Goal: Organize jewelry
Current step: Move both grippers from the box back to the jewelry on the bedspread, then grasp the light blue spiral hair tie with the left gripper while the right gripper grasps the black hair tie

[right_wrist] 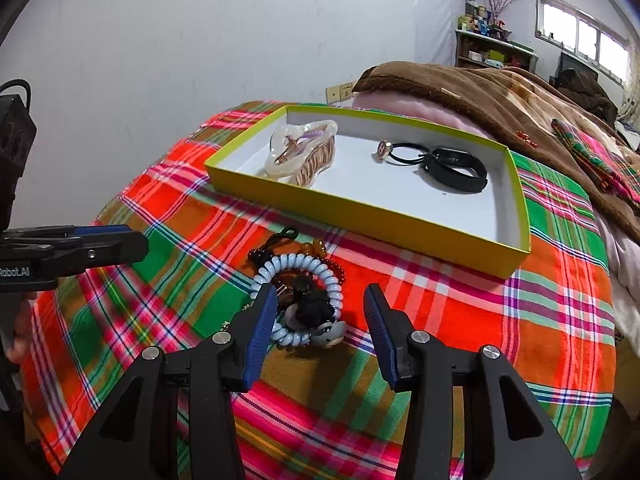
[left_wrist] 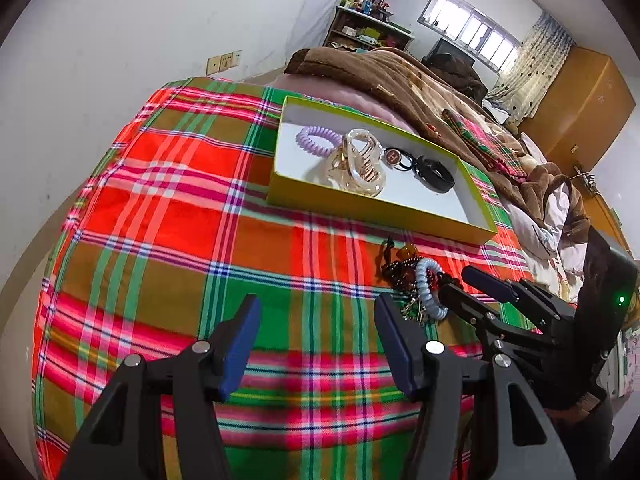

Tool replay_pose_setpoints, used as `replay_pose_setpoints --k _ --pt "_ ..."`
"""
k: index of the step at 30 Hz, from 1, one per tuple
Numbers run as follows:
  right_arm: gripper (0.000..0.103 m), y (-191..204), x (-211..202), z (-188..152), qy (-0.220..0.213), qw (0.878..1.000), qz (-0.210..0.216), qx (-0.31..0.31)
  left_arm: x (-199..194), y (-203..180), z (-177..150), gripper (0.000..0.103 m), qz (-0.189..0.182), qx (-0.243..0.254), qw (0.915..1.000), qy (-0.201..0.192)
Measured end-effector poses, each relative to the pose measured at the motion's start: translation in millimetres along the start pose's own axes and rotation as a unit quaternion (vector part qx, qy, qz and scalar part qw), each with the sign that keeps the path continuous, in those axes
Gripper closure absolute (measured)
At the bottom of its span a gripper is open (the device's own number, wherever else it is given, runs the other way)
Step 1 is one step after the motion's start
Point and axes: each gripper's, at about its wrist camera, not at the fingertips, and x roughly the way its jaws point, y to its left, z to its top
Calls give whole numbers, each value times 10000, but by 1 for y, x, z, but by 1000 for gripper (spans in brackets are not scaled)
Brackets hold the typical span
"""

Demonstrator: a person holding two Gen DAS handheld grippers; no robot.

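1. Sitting in the lower centre of the right wrist view, the tangled jewelry pile (right_wrist: 298, 300) lies on the plaid bedspread (right_wrist: 440, 308), just in front of the yellow-green box (right_wrist: 360, 210); the pile is outside the box, near its front wall.
2. The right gripper (right_wrist: 320, 324) has its jaws spread, one finger touching or nearly touching the left side of the pale blue coil hair tie (right_wrist: 280, 276), the other well clear on the right; nothing is pinched.
3. The left gripper (left_wrist: 316, 344) has its jaws spread too, over bare cloth at the lower centre of its own view, beside the pile and holding nothing.
4. In the box already: a clear claw clip (left_wrist: 356, 164), a lilac coil tie (left_wrist: 316, 140), a black elastic with a round charm (left_wrist: 394, 157) and a black band (left_wrist: 436, 176); the right end of the box floor is bare.
5. The coil tie looks light, springy and smooth, so it would likely squash and slip; pinching across one side of the ring seems safest.
6. The dark bead strand (right_wrist: 320, 258) and black cord (right_wrist: 312, 304) threaded through it look limp and snaggy; lifting one piece may drag the rest.
7. The soft bed gives under pressure, so a low pinch risks catching cloth.
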Motion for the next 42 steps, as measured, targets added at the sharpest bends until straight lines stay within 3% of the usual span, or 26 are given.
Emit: replay_pose_setpoints --k 10,21,29,33,42 --pt "84 8 1 -2 27 9996 -191 -189 0 6 -6 42 4 -44 10000 46" --pt "84 -8 -26 -3 -389 9989 -45 255 5 -7 -7 42 -93 78 9998 128" --pt "84 -28 -47 -10 -687 9961 -135 541 17 -37 -2 42 -541 260 9979 247" --pt "84 -42 -55 -19 -759 9943 -190 721 30 -54 3 42 -586 370 9969 377" --pt "84 -62 -69 -32 -885 9915 -248 925 51 -82 6 44 -191 609 9969 452"
